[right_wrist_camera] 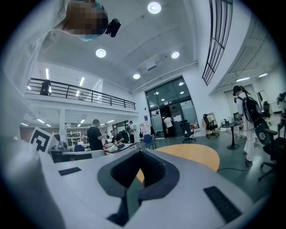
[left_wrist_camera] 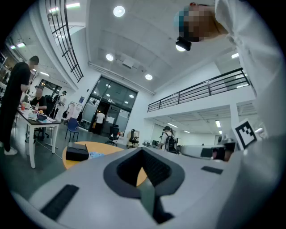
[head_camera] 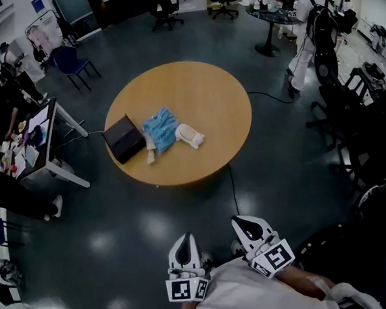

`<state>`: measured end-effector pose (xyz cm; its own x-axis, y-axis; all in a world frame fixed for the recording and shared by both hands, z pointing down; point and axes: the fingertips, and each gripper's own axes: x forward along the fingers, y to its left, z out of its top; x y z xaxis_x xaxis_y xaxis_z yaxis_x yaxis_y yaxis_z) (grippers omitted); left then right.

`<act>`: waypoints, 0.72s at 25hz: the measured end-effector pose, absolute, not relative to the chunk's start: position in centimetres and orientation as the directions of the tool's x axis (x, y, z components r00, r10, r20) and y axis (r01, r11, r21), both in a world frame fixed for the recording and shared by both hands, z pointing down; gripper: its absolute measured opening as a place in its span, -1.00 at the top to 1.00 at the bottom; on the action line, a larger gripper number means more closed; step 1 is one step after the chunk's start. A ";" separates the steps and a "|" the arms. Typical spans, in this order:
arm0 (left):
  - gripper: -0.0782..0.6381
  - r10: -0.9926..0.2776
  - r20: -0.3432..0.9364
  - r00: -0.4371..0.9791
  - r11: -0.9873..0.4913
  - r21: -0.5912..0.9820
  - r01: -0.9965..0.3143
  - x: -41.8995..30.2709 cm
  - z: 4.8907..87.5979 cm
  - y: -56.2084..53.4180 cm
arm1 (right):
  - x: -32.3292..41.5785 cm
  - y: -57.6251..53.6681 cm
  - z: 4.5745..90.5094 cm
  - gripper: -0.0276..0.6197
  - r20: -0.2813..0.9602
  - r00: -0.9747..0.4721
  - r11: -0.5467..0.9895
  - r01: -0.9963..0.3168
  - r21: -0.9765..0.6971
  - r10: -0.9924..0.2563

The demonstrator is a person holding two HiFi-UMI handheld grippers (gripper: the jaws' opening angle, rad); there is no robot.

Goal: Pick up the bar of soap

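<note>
A round wooden table (head_camera: 205, 97) stands in the middle of the floor. On it lie a black box (head_camera: 124, 138), a crumpled blue cloth (head_camera: 160, 129) and a pale whitish lump (head_camera: 190, 136) that may be the bar of soap. Both grippers hang low near my body, well short of the table. My left gripper (head_camera: 186, 239) is shut with nothing in it, and so is my right gripper (head_camera: 237, 222). In the left gripper view the closed jaw tips (left_wrist_camera: 143, 150) point toward the table (left_wrist_camera: 100, 147) and the black box (left_wrist_camera: 77, 153). The right gripper (right_wrist_camera: 140, 152) faces the table's edge (right_wrist_camera: 192, 156).
Dark floor lies between me and the table. A cable (head_camera: 232, 185) runs off the table's near side. Office chairs (head_camera: 334, 96) crowd the right; a desk (head_camera: 41, 142) with people stands on the left. A small round table (head_camera: 270, 19) is at the back.
</note>
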<state>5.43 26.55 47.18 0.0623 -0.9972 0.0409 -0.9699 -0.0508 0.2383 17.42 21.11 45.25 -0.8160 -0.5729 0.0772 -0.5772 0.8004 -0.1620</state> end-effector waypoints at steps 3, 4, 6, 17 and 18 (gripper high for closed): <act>0.76 -0.997 0.042 0.061 -0.049 0.243 -0.969 6.1 47.2 26.2 | 18.1 20.6 45.4 0.87 0.081 -0.816 0.800 -0.578 -0.160 -0.573; 0.76 -0.998 0.038 0.057 -0.046 0.241 -0.970 6.3 47.2 26.1 | 18.4 20.4 45.5 0.87 0.084 -0.816 0.801 -0.578 -0.154 -0.572; 0.76 -0.998 0.031 0.046 -0.038 0.226 -0.973 6.6 47.2 25.8 | 19.0 19.7 45.6 0.87 0.088 -0.814 0.801 -0.581 -0.142 -0.574; 0.76 -0.998 0.056 -0.027 0.041 0.265 -0.963 7.9 47.7 22.6 | 19.7 16.0 46.7 0.87 0.078 -0.856 0.835 -0.517 -0.191 -0.512; 0.76 -0.997 0.063 -0.037 0.052 0.268 -0.962 7.7 48.0 22.3 | 19.5 15.5 47.1 0.87 0.083 -0.859 0.837 -0.510 -0.195 -0.504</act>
<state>7.73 22.28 48.03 -0.0366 -0.9973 0.0629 -0.9620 0.0522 0.2679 19.53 15.54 47.13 -0.8595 -0.5044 0.0831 -0.5104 0.8375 -0.1953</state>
